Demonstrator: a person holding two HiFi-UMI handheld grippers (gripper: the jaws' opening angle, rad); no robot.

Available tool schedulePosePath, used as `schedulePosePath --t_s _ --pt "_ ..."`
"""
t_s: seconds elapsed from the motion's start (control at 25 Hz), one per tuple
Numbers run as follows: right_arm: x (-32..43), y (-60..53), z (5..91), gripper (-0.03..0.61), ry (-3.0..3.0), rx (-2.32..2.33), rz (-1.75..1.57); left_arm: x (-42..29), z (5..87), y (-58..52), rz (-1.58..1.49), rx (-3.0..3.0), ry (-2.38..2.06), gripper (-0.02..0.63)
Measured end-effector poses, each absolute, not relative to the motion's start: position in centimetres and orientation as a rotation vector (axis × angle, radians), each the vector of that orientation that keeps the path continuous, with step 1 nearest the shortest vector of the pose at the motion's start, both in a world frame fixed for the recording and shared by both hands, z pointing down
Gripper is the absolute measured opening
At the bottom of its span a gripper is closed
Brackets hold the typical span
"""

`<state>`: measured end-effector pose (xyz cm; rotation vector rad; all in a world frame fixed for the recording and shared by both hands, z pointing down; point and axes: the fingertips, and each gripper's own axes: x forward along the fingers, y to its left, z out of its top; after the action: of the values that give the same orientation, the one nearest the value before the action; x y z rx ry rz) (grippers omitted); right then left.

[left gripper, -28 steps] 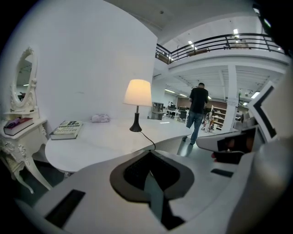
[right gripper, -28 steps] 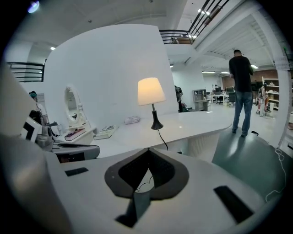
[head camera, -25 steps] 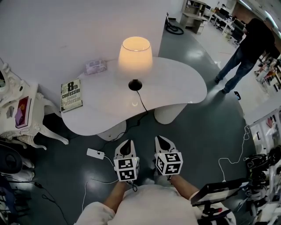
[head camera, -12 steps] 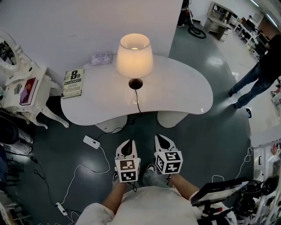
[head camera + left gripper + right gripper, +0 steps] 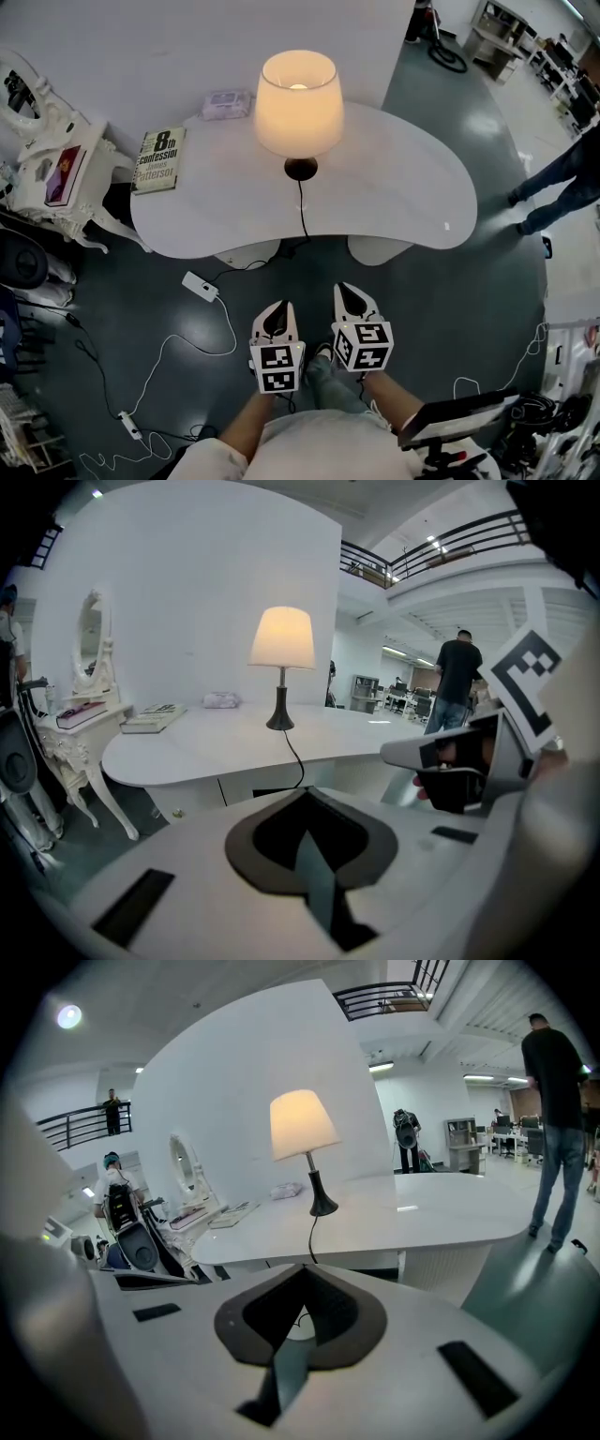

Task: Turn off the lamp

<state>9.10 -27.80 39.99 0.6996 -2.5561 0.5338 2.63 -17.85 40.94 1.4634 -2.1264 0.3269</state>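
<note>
The lit lamp (image 5: 298, 103) stands on its dark base (image 5: 301, 170) near the back of the white curved table (image 5: 403, 197). Its black cord (image 5: 303, 211) runs over the table's front edge to the floor. My left gripper (image 5: 278, 309) and right gripper (image 5: 347, 292) hang side by side above the floor in front of the table, both shut and empty, well short of the lamp. In the left gripper view the lamp (image 5: 282, 639) is straight beyond the left gripper (image 5: 305, 794). In the right gripper view the lamp (image 5: 302, 1124) glows beyond the right gripper (image 5: 302, 1274).
A book (image 5: 159, 160) and a tissue pack (image 5: 228, 103) lie on the table's left part. An ornate white dressing table (image 5: 56, 169) stands at the left. A white box (image 5: 200, 286) and cables (image 5: 169, 356) lie on the floor. A person's legs (image 5: 562, 187) are at the right, equipment (image 5: 459, 422) at bottom right.
The head view has swung: the lamp sits higher and larger, more cabled floor shows at the left, and the person at the right has slid toward the frame's edge. Both grippers stay shut, side by side.
</note>
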Motion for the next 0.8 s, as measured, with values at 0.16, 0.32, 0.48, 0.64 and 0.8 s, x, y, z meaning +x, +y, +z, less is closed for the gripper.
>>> schedulePosePath --t_s 0.16,0.32,0.48,0.64,0.8 --pt "8.8 -27.7 41.7 0.0 -2.539 0.707 0.556 2.1 42.6 -18.3 0.352 1.466 -2.104 0.009" --pt "8.7 -27.9 44.6 0.0 -2.516 0.678 0.546 1.7 45.1 -19.2 0.369 1.46 -2.082 0.009" --pt "9.0 -28.5 47.8 0.0 -2.497 0.676 0.554 1.2 48.3 -20.1 0.376 1.443 -2.073 0.009" --pt "9.5 -29.5 51.4 0.0 -2.488 0.716 0.587 0.6 52.2 -21.0 0.366 1.429 -2.078 0.009" --pt "9.2 -30.9 55.9 0.0 -2.497 0.762 0.61 -1.0 56.5 -21.6 0.321 1.399 -2.112 0.009"
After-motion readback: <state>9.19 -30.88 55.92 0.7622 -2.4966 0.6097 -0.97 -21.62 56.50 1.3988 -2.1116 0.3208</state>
